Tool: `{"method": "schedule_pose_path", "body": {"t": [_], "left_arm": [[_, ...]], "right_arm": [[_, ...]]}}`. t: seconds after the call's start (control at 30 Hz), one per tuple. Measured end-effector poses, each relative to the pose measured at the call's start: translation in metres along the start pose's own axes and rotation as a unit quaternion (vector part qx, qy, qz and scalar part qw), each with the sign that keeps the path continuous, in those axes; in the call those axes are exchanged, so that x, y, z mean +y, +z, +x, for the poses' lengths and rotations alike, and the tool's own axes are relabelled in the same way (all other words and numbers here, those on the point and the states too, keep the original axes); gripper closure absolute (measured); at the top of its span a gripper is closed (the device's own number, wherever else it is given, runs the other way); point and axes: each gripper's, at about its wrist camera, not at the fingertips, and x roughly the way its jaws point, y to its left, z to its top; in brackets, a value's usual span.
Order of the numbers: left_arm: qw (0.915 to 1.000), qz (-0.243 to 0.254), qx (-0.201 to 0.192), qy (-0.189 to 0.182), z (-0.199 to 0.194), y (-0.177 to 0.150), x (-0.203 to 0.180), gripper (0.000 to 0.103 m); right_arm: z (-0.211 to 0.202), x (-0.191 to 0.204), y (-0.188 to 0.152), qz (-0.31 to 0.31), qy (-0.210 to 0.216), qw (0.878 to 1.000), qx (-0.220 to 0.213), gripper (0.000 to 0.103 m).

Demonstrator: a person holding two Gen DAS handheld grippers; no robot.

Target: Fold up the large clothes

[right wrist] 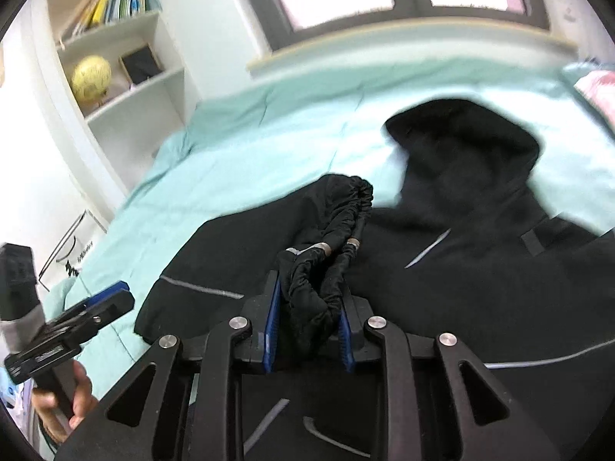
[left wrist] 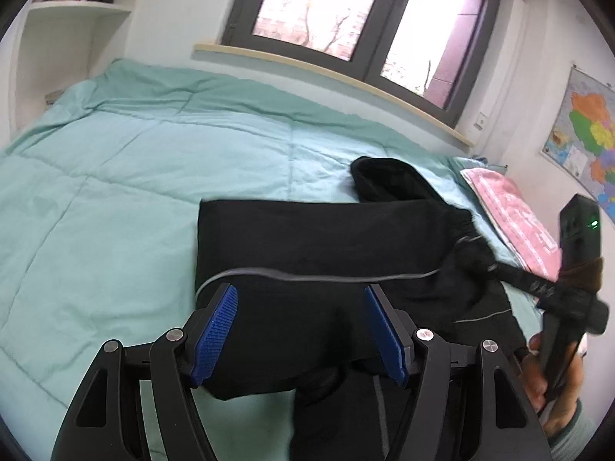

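Observation:
A black hooded jacket (left wrist: 307,238) with thin grey piping lies partly folded on the mint-green bed; its hood (right wrist: 465,142) points toward the window. My left gripper (left wrist: 301,334) is open, its blue pads just above the jacket's near fold, holding nothing. My right gripper (right wrist: 307,326) is shut on the jacket's gathered elastic cuff (right wrist: 338,238) and holds that sleeve bunched over the body of the jacket. The right gripper also shows at the right of the left wrist view (left wrist: 480,257), and the left gripper shows at the lower left of the right wrist view (right wrist: 111,297).
The mint quilt (left wrist: 134,161) covers the bed. A pink pillow (left wrist: 511,215) lies at the bed's right end under a wall map (left wrist: 588,134). A window (left wrist: 361,11) runs along the far side. White shelves (right wrist: 115,57) with books and a yellow globe stand at the left.

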Motion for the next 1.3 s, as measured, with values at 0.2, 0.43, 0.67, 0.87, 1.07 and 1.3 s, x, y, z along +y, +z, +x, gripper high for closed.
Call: {"method": "schedule_pose_path", "body": {"t": [0.2,0.43,0.67,0.87,1.07,1.3], "left_arm": [[0.9979,0.055,0.024,-0.024,0.029,0.006,-0.063,0.033],[0.9865,0.126,0.094,-0.047,0.091,-0.012,-0.136,0.033],[0.9812,0.069,0.173,-0.052,0.172,-0.050,-0.125,0.033],[0.9831,0.036,0.163,-0.074,0.161,-0.038,-0.111,0.033],[0.9924,0.018,0.086,-0.086,0.135,0.012,-0.112,0.033],[0.9880,0.007,0.153,0.014,0.206,0.002,-0.081,0.033]], "right_arm": [[-0.077,-0.075,0.017,0.006,-0.062,0.997,-0.041,0.073],[-0.131,-0.179,0.015,0.011,-0.153,0.987,-0.053,0.073],[-0.081,-0.270,-0.057,0.065,-0.172,0.982,0.047,0.073],[-0.061,-0.301,-0.086,0.126,-0.139,0.979,0.081,0.072],[-0.101,-0.244,-0.039,0.107,-0.152,0.983,0.010,0.036],[-0.003,-0.184,-0.007,0.031,-0.131,0.988,0.081,0.033]]}}
